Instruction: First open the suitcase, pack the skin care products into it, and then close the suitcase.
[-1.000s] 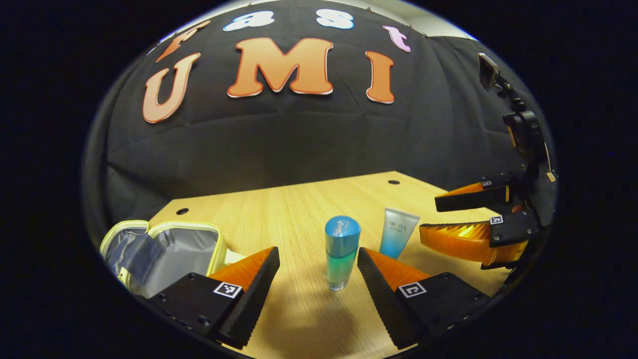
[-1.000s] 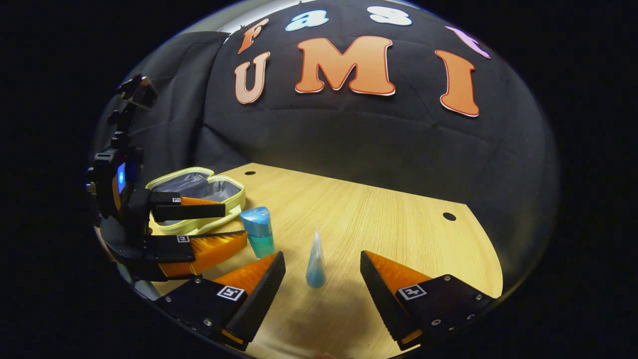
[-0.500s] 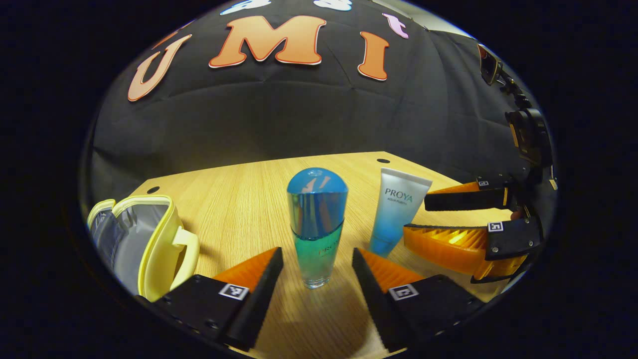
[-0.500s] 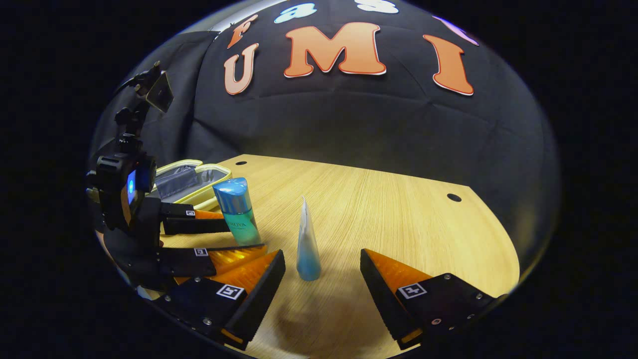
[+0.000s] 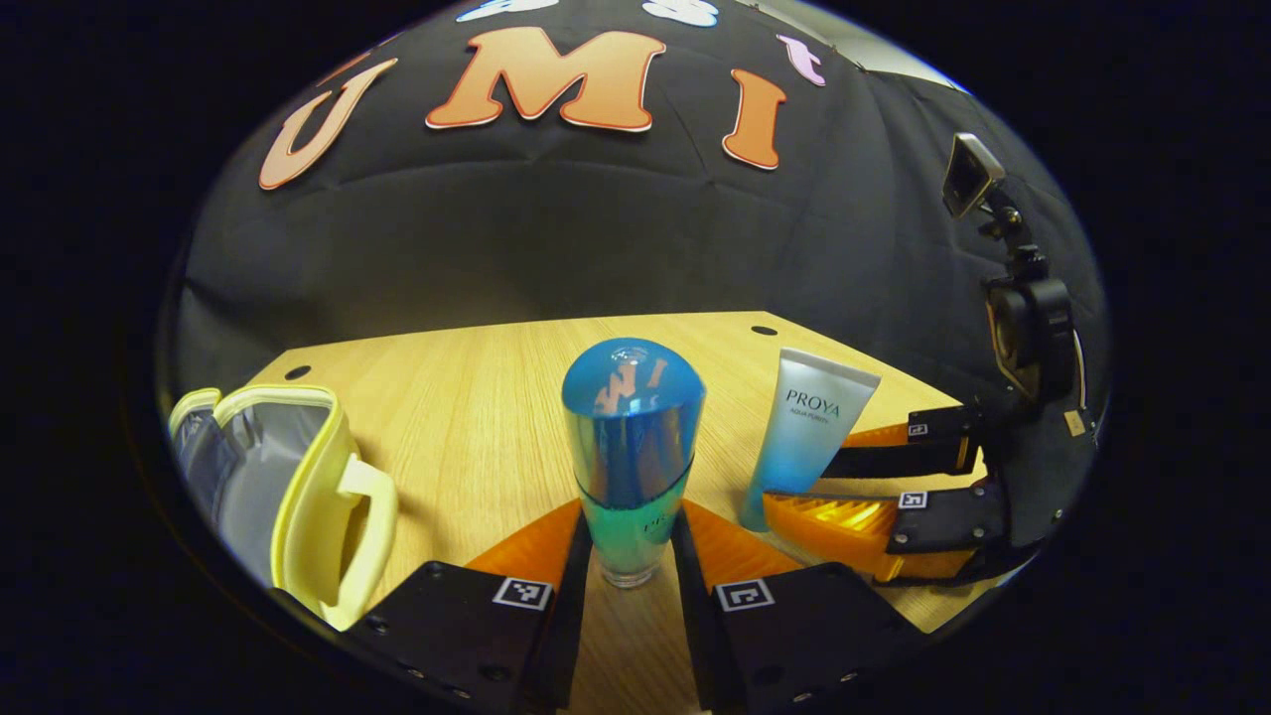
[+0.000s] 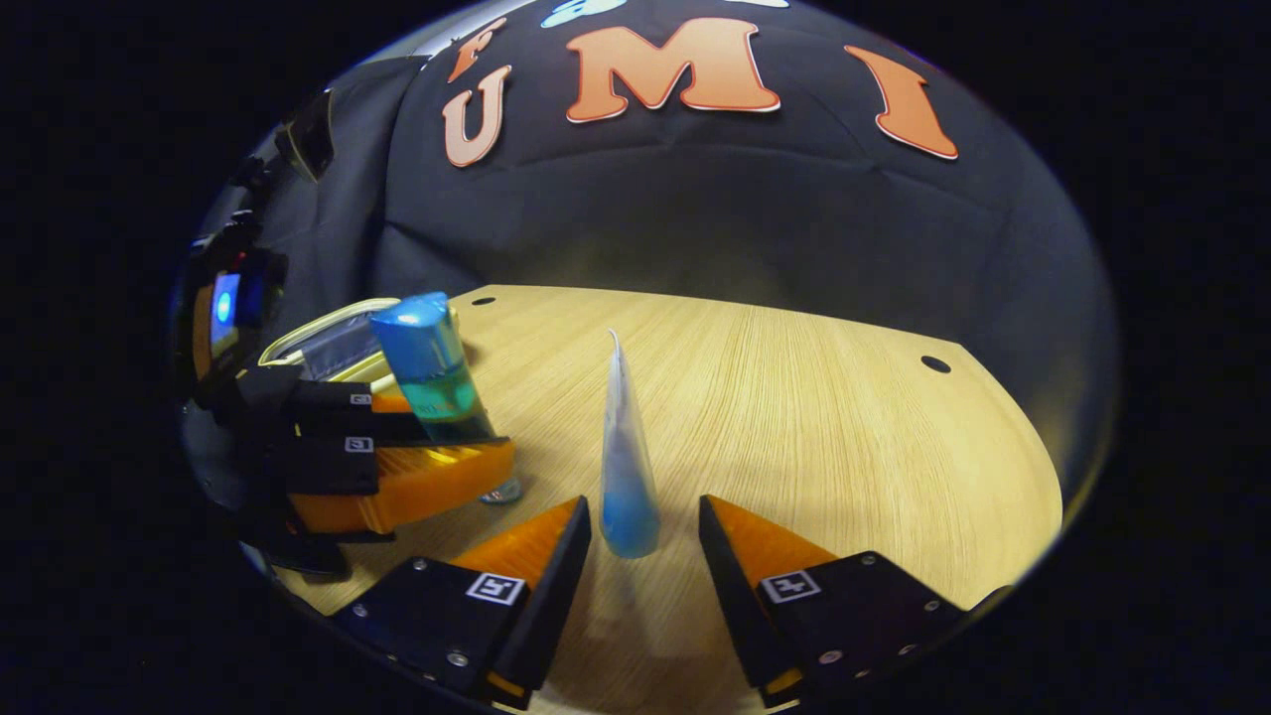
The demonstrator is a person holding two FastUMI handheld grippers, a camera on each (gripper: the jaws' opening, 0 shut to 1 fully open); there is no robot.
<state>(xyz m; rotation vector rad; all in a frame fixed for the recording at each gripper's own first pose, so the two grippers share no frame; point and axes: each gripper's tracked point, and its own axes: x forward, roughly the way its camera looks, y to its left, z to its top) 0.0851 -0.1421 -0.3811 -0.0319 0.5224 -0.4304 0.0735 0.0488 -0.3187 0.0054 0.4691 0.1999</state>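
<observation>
Left claw [image 5: 628, 556]: clamped on the lower body of the bottle [image 5: 632, 452], one finger against each side, as the left gripper view showed it; seen from the right gripper view, this claw [image 6: 447, 452] had the bottle [image 6: 434, 372] pinched low down.
Bottle: upright on the tabletop [image 5: 467, 417], blue cap on top, long axis vertical; whether its base had left the wood could not be told.
Right claw [image 6: 640, 526]: spread apart, its fingers on either side of the tube [image 6: 624, 457] with a gap visible on both sides, so not yet gripping.
Tube: stood on its cap end, flat sealed edge pointing up, thin side facing the right claw; in the left gripper view the tube [image 5: 806, 427] sat just beside the bottle, between it and the right claw [image 5: 874, 477].
Case [image 5: 288, 487]: lying open on the tabletop, grey lining showing, yellow rim and handle toward the left claw.
Key relation: the open case lay to the left of the bottle and nearer the left claw than the right, so in my judgement the bottle would travel leftward and down into the opening, likely needing to be tipped off vertical to fit.
</observation>
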